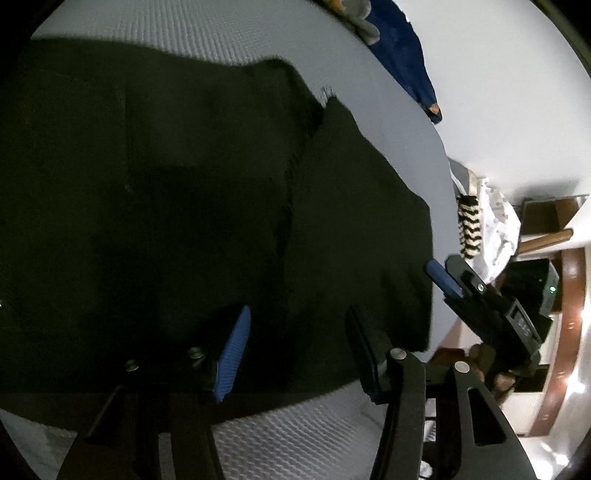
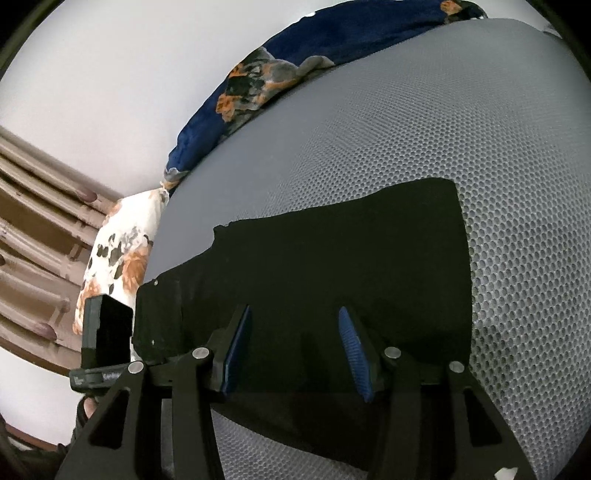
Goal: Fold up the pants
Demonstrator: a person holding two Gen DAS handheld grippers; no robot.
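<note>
My left wrist camera looks steeply down, close over the black pants (image 1: 184, 221); my right likewise; both share them and the grey mesh mattress (image 2: 443, 147).

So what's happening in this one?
A person with a claw in each hand is folding black pants spread on a grey mesh mattress. The left claw and the right claw both hover over the near edge of the fabric, jaws apart, with nothing pinched. The pants lie flat, seemingly already folded over once. A blue blanket sits bunched along the far edge by the wall.
</note>
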